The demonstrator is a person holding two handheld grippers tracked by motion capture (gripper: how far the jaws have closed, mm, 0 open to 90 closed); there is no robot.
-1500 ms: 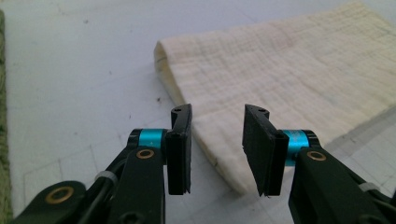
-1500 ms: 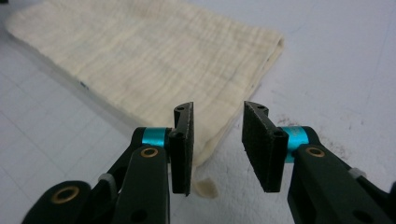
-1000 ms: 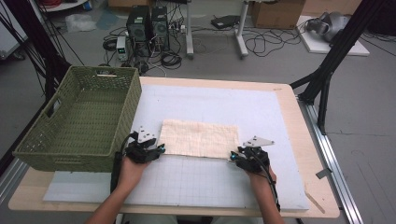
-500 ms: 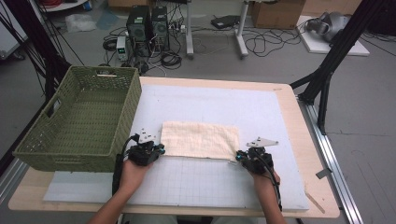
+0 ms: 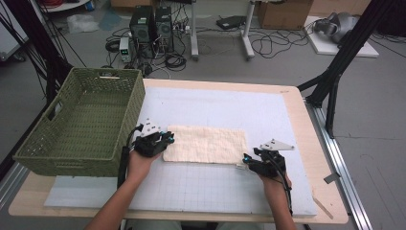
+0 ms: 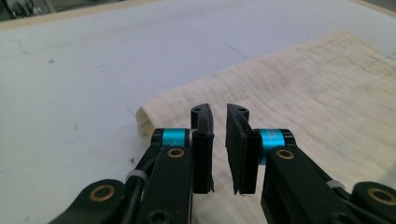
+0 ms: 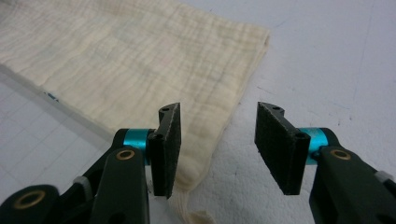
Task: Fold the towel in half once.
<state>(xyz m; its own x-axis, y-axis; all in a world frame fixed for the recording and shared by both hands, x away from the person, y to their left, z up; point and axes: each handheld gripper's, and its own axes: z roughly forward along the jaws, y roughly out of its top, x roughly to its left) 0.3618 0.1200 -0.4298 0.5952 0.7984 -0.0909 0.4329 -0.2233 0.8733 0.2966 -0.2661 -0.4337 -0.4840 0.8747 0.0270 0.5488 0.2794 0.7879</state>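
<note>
Cream cloths: one, a folded muslin cloth (image 5: 205, 144) lying flat on the mat.
Green woven baskets: one, the green basket (image 5: 79, 125) at the table's left end.
White gridded mats: one, the white mat (image 5: 225, 108) covering most of the tabletop.
Wooden tables: one, the wooden table (image 5: 313, 139), its bare edge showing around the mat.
Handheld grippers: two, the left gripper (image 5: 166, 139) and the right gripper (image 5: 244, 161).
Black jaws per gripper: two.
Grey three-cornered plates: two, one on each gripper.
Computer towers on the floor: two, the computer towers (image 5: 152, 24) beyond the table.
Cardboard boxes on the floor: one clearly seen, the cardboard box (image 5: 283, 10).
</note>
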